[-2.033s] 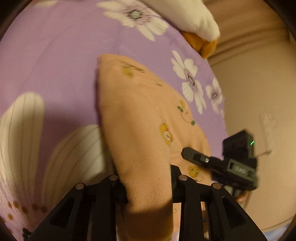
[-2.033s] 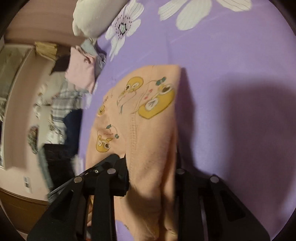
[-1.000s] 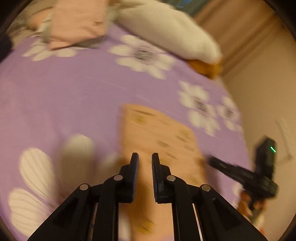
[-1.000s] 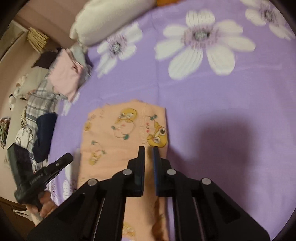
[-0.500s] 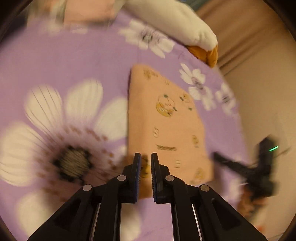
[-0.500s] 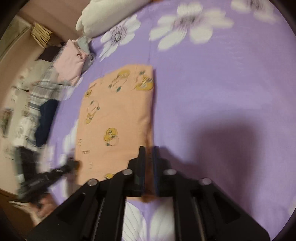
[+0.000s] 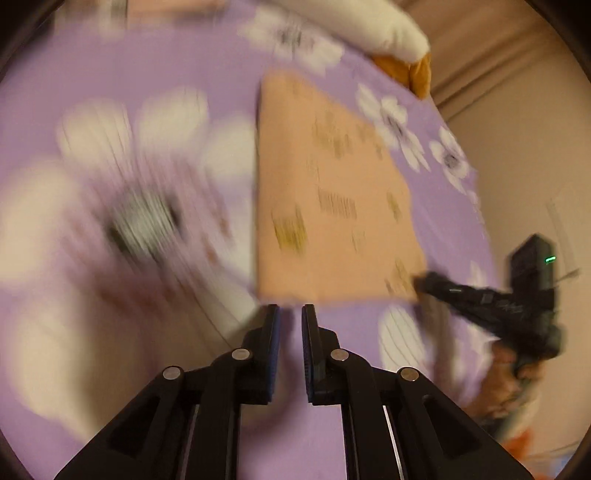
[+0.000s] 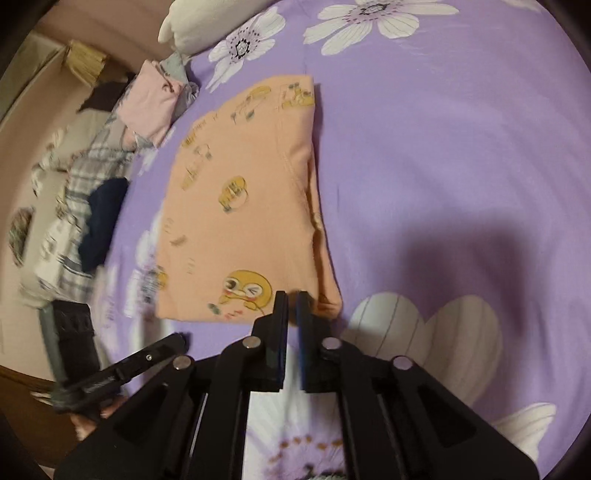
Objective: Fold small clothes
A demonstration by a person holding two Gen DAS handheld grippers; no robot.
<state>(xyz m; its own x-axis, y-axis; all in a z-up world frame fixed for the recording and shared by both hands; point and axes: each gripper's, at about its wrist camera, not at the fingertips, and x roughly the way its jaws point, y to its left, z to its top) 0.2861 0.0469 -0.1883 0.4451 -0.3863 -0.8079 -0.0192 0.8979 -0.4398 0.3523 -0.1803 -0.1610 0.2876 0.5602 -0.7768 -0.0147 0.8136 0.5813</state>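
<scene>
A folded peach garment [image 8: 251, 199] with yellow cartoon prints lies flat on the purple flowered bedsheet [image 8: 443, 147]. It also shows, blurred, in the left wrist view [image 7: 332, 192]. My left gripper [image 7: 289, 314] is shut and empty, just short of the garment's near edge. My right gripper [image 8: 289, 299] is shut and empty, with its tips over the garment's near right corner. Each gripper shows in the other's view, the right one [image 7: 480, 295] by the garment's corner, the left one [image 8: 122, 373] low at left.
A white pillow [image 8: 207, 18] lies at the head of the bed. A pile of folded pink, plaid and dark clothes [image 8: 110, 155] sits left of the garment. An orange cushion [image 7: 410, 72] and a beige wall [image 7: 517, 129] are at the bed's right side.
Both grippers let go of the garment, which now lies folded flat. Both have since drawn back toward its near edge, jaws shut.
</scene>
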